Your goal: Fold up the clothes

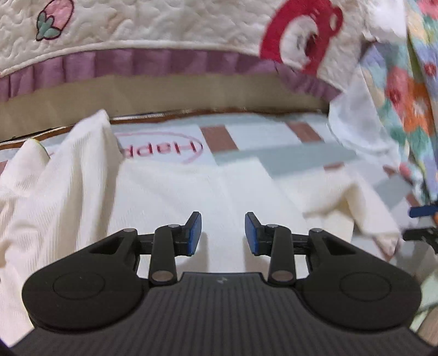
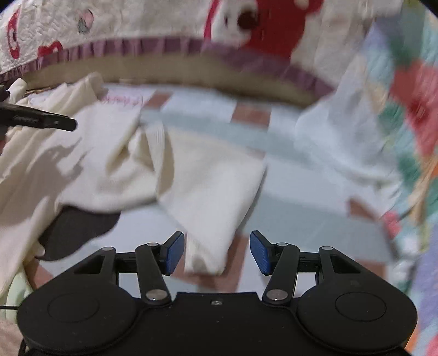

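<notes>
A cream ribbed garment (image 1: 169,189) lies spread on a patchwork mat, bunched up at the left. My left gripper (image 1: 223,232) hovers open just above its flat middle, nothing between the blue pads. In the right wrist view the same cream garment (image 2: 208,197) shows a folded end reaching toward me. My right gripper (image 2: 216,252) is open, and the tip of that folded end lies in the gap between the fingers, ungripped. The left gripper's finger (image 2: 41,119) pokes in from the left edge. The right gripper's tip (image 1: 421,219) shows at the right edge of the left wrist view.
The pale blue and brown patchwork mat (image 1: 273,148) carries a pink "Happy" print (image 1: 161,148). Behind stands a quilted bed cover (image 1: 164,24) with a purple frill. A floral quilt (image 1: 405,90) hangs at the right. A dark cloth (image 2: 79,230) peeks from under the garment.
</notes>
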Demonstrator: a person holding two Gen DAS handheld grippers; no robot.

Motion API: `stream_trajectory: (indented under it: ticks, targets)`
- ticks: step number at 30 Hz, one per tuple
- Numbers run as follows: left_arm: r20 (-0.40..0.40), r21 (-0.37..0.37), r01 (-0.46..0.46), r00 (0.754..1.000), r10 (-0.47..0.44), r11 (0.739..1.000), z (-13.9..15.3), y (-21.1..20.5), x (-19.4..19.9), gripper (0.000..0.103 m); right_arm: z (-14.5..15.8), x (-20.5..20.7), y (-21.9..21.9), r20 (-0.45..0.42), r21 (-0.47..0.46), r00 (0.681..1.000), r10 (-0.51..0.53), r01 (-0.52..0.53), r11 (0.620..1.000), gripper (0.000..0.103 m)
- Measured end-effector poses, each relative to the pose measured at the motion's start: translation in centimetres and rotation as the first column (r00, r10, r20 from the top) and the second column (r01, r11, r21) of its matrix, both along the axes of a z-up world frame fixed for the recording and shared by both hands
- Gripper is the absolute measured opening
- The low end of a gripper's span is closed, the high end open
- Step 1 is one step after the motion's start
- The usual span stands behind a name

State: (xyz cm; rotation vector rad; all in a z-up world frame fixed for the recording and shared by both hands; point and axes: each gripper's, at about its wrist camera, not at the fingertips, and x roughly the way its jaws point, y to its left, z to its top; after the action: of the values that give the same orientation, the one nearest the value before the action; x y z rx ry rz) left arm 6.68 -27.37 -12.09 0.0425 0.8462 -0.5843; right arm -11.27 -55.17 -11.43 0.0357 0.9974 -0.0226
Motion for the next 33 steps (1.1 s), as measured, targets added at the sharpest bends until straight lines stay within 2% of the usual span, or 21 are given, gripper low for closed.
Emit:
stream_trajectory:
  ticks: [3,4,5,8,12,14,17,20,22,26,31,33]
  targets:
    - [-0.008,0.005,-0.013,1.000,0.013,1.000,-0.4,0.2,-0.8,0.034,0.4,-0.1,-1.9,0.089,0.079,0.992,-0.087,0.080,0.994,0.058]
    - [-0.011,0.007,-0.017,1.000,0.017,1.000,-0.5,0.2,-1.1,0.034,0.7,-0.3,-2.6,0.125,0.108,0.985,-0.120,0.107,0.988,0.022]
    - [-0.014,0.008,-0.021,1.000,0.021,1.000,-0.7,0.3,-1.3,0.034,1.1,-0.4,-3.3,0.160,0.138,0.975,-0.154,0.133,0.982,0.002]
    - [-0.018,0.012,-0.026,0.999,0.027,1.000,-1.0,0.4,-2.2,0.032,2.0,-0.8,-5.3,0.258,0.232,0.931,-0.258,0.200,0.952,0.002]
    - [-0.019,0.001,0.022,1.000,-0.022,1.000,-1.0,-0.3,-3.0,0.033,8.8,-2.9,-8.7,0.373,0.218,0.860,-0.349,0.284,0.933,0.002]
    - [-0.024,0.010,0.046,0.999,-0.046,0.999,-1.3,-1.1,-3.5,0.033,11.8,-3.2,-9.9,0.382,0.115,0.862,-0.335,0.315,0.942,0.002]
    - [-0.026,0.026,0.086,0.996,-0.085,0.996,-1.8,-2.4,-4.2,0.034,14.4,-2.2,-11.7,0.321,-0.028,0.900,-0.295,0.320,0.947,0.002]
    - [-0.036,0.039,0.115,0.993,-0.113,0.993,-2.1,-3.3,-4.8,0.034,14.0,-0.6,-13.9,0.216,-0.122,0.929,-0.299,0.330,0.936,0.002]
    - [-0.047,0.047,0.130,0.991,-0.128,0.990,-2.3,-3.8,-5.2,0.034,12.9,0.1,-15.1,0.159,-0.152,0.940,-0.301,0.325,0.933,0.002]
    - [-0.051,0.079,0.149,0.988,-0.145,0.986,-2.8,-4.6,-5.7,0.034,8.5,2.1,-16.5,0.061,-0.208,0.943,-0.328,0.334,0.919,0.003]
    - [-0.044,0.096,0.162,0.986,-0.158,0.982,-3.0,-5.1,-5.8,0.037,4.4,2.9,-17.3,0.084,-0.229,0.922,-0.378,0.387,0.893,0.004]
    - [-0.042,0.098,0.165,0.986,-0.161,0.981,-3.0,-5.4,-5.8,0.037,3.6,3.2,-18.2,0.111,-0.219,0.898,-0.426,0.440,0.871,0.016]
